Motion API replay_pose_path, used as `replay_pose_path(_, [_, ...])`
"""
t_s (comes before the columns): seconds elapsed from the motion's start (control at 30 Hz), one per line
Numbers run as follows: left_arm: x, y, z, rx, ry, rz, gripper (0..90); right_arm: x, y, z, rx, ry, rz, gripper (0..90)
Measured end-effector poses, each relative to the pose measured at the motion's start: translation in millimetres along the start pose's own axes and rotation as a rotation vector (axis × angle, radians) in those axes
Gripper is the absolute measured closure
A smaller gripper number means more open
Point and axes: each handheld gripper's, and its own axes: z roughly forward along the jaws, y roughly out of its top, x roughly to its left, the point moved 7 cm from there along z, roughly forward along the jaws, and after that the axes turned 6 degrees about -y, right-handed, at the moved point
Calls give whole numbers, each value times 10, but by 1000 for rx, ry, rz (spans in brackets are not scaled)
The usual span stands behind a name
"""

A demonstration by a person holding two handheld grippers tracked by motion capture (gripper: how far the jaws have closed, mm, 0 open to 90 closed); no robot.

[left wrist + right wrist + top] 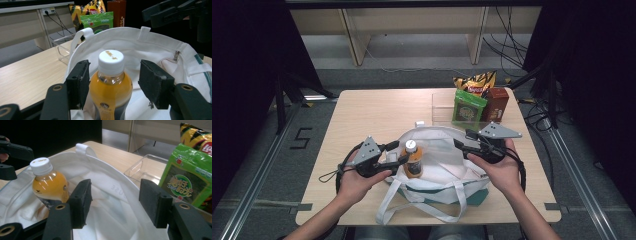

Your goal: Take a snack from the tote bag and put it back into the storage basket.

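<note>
A white tote bag [439,142] lies open on the wooden table [367,112]. An orange juice bottle [413,161] with a white cap stands upright at the bag's left side. My left gripper [399,152] is open around the bottle [110,82]. Its left pad [80,82] is close against the bottle, while a gap is left at the right pad. My right gripper [462,139] hovers open at the bag's right rim. In the right gripper view, the gripper [115,200] has white cloth [105,182] under it and nothing is pinched. The bottle [48,183] is to its left.
At the table's far right, a clear plastic tray [443,106] holds a green snack pack [469,110], with a yellow chip bag [475,81] and a brown box [496,104] behind. The bag's straps [412,205] trail toward the near edge.
</note>
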Motion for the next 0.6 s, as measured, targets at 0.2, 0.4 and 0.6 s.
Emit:
replay_pose_path(0.2, [18,-16,115,18,-4,9,425,-91,-51,-85,-5,-22,1,439])
replay_pose_path(0.4, [37,-43,182,27,-7,3,439,-134,-106,-122,-7,-47,19,439])
replay_pose_path(0.6, [55,-33,294,37,-18,9,471,-145,-131,-135,-6,-51,2,438])
